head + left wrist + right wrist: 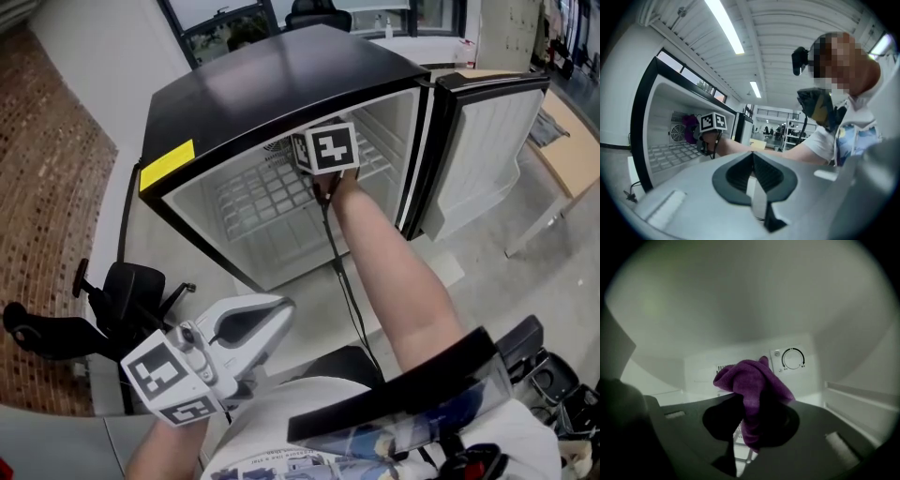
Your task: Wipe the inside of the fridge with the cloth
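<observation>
The black mini fridge (pixel 281 84) stands with its door (pixel 483 150) swung open to the right. My right gripper (pixel 750 427) reaches deep inside, above the white wire shelf (pixel 262 192), and is shut on a purple cloth (pixel 752 390). The bunched cloth is close to the back wall beside the thermostat dial (pixel 793 358). In the head view only that gripper's marker cube (pixel 328 150) shows; the cloth is hidden there. The left gripper view shows the cloth (pixel 689 129) by the fan grille. My left gripper (pixel 272 314) hangs outside, low near my body, shut and holding nothing.
A black cable (pixel 342 272) trails from the right gripper along the forearm. A black chair base (pixel 112 309) lies on the floor at the left. A wooden table (pixel 572 150) stands to the right, past the open door. Door shelf rails (pixel 862 394) are at the right.
</observation>
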